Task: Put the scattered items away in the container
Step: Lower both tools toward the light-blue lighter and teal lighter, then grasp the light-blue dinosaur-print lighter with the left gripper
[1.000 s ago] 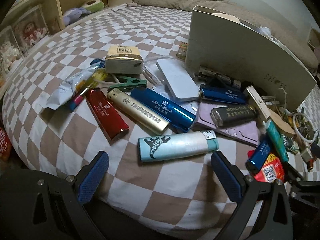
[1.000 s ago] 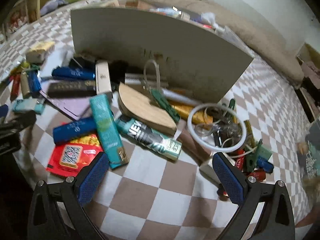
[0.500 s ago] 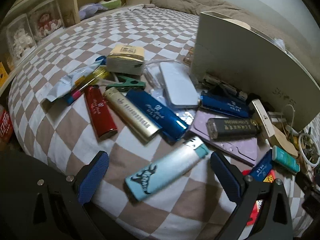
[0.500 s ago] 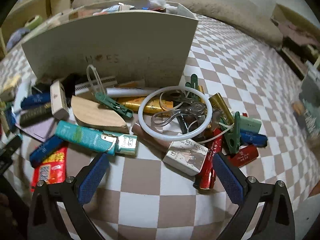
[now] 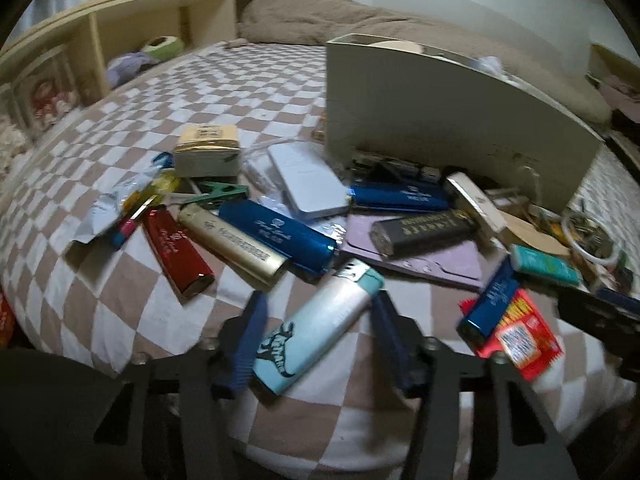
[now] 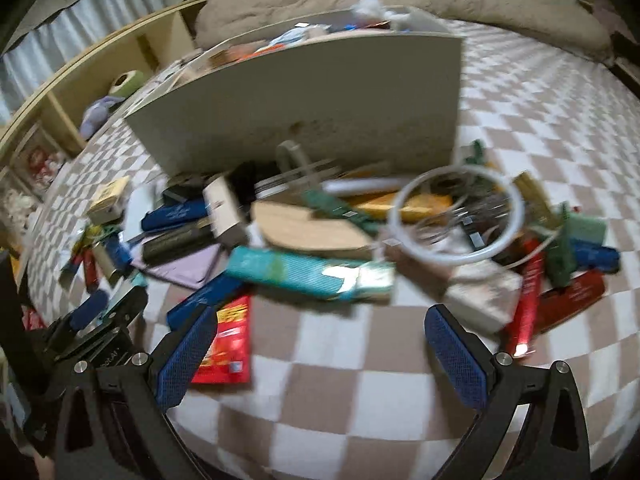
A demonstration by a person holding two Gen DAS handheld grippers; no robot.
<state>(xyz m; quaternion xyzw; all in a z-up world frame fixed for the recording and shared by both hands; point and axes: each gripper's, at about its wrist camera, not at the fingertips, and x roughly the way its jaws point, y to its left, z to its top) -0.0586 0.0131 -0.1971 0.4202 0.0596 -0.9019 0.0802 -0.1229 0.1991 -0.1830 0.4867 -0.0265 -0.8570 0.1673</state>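
Left gripper (image 5: 316, 336) tilted down, jaws just closed on pale-blue lighter (image 5: 316, 328); right gripper (image 6: 320, 356) jaws open

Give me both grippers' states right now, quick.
Left gripper: jaws just closed, shut on the light-blue lighter.
Right gripper: open, holding nothing, above the checkered bedcover.

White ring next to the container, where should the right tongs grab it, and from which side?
Take the near arc of the white ring, coming down from above with the open right tongs, one finger inside the loop, one outside. It lies roughly flat on the pile, and that thin arc looks least cluttered.
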